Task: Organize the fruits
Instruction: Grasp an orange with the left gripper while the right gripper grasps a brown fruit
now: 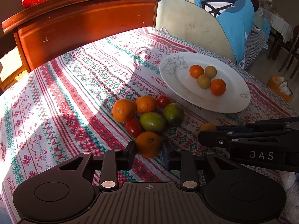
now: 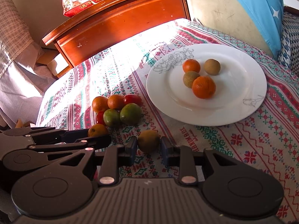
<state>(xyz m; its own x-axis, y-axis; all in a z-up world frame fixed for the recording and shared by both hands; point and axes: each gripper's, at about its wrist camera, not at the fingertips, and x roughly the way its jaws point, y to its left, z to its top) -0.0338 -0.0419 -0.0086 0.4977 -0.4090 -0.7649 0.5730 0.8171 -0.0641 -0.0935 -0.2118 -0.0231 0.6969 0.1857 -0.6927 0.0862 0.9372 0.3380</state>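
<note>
A white plate holds two small oranges and two brown round fruits. A cluster of oranges, two green fruits and two tomatoes lies on the cloth left of the plate. My left gripper has its jaws around an orange at the cluster's near end, touching or nearly touching it. My right gripper has its jaws around a brown-yellow fruit on the cloth, small gaps on both sides. The right gripper also shows in the left wrist view, and the left gripper in the right wrist view.
A patterned tablecloth covers the table. A wooden cabinet with a red box on top stands behind it. A chair with blue fabric is at the back right. The two grippers are close side by side.
</note>
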